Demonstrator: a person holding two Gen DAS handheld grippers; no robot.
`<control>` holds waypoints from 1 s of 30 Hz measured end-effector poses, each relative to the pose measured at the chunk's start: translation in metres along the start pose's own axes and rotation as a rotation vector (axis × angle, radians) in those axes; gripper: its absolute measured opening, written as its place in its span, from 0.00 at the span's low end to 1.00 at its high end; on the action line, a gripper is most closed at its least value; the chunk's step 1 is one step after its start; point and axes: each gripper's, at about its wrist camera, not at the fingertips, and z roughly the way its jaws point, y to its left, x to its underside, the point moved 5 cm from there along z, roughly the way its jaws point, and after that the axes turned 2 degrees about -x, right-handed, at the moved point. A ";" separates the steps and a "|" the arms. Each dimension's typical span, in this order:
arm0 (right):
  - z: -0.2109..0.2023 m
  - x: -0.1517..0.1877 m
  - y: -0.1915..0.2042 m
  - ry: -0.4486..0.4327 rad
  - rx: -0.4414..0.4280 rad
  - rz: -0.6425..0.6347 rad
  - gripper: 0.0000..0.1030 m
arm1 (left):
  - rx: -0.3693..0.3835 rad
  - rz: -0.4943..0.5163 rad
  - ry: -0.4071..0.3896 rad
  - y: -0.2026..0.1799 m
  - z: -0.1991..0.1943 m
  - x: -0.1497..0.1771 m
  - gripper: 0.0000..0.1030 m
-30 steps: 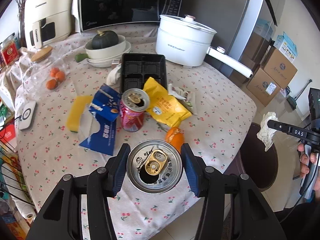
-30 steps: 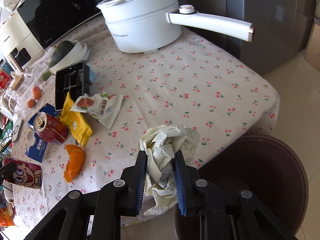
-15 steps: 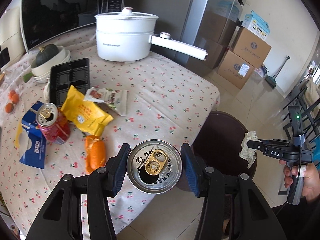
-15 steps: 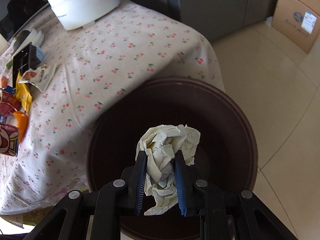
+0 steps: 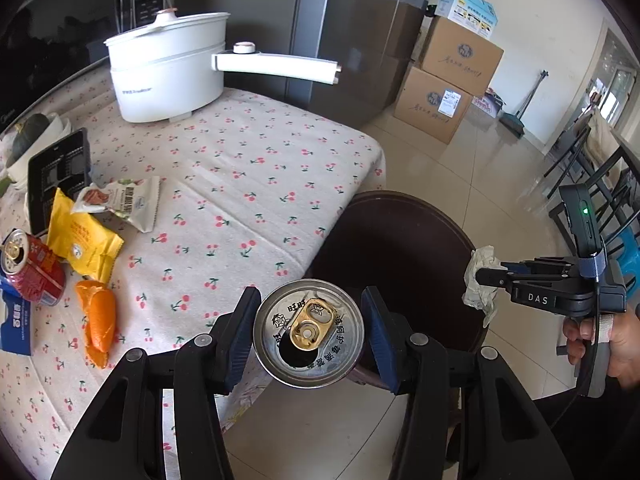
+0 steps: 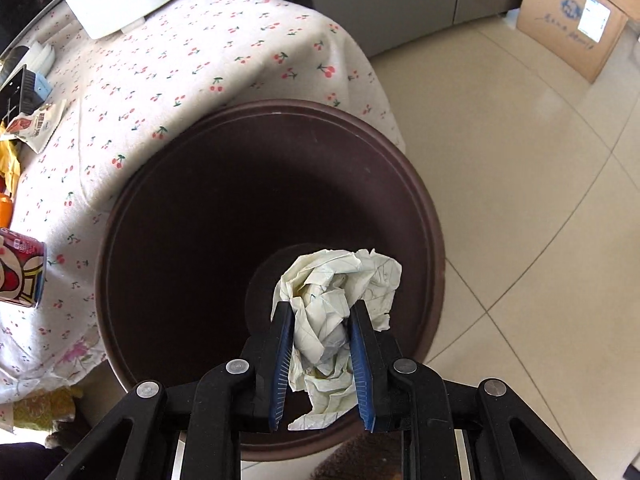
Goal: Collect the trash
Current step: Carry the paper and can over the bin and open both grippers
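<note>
My left gripper [image 5: 308, 334] is clamped on an opened drink can [image 5: 308, 338], its blue pads pressed against the can's sides; the can stands upright with the gold pull tab facing the camera, held past the table edge and beside the dark brown round bin [image 5: 404, 248]. My right gripper [image 6: 322, 354] pinches a crumpled ball of off-white paper [image 6: 336, 304] between its pads, hanging right over the bin's [image 6: 432, 240] open mouth. From the left view I see that same gripper [image 5: 486, 276] with the paper wad [image 5: 478, 284] at its tip, a hand [image 5: 612, 340] on its handle.

On the cherry-print tablecloth [image 5: 240, 184] more trash lies: a red can [image 5: 30, 264] on its side, a yellow snack packet [image 5: 82, 238], a white wrapper [image 5: 122, 200], orange peel [image 5: 98, 318], a blue carton [image 5: 14, 324] and a black plastic tray [image 5: 58, 172]. A white electric pot [image 5: 168, 70] stands at the far end of the table.
</note>
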 end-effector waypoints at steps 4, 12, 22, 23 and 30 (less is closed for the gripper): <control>0.001 0.005 -0.014 0.004 0.004 0.022 0.26 | 0.023 0.031 0.011 -0.018 0.012 0.000 0.53; -0.005 0.007 -0.036 -0.014 -0.033 0.078 0.38 | 0.049 0.066 0.036 -0.041 0.042 0.001 0.53; -0.014 0.004 -0.046 -0.035 -0.038 0.121 0.58 | 0.026 0.108 0.101 -0.050 0.075 0.013 0.53; -0.015 0.004 -0.047 -0.038 -0.035 0.123 0.60 | 0.023 0.111 0.107 -0.050 0.077 0.015 0.53; -0.023 0.000 -0.048 -0.057 -0.020 0.118 0.66 | 0.007 0.142 0.145 -0.050 0.090 0.025 0.53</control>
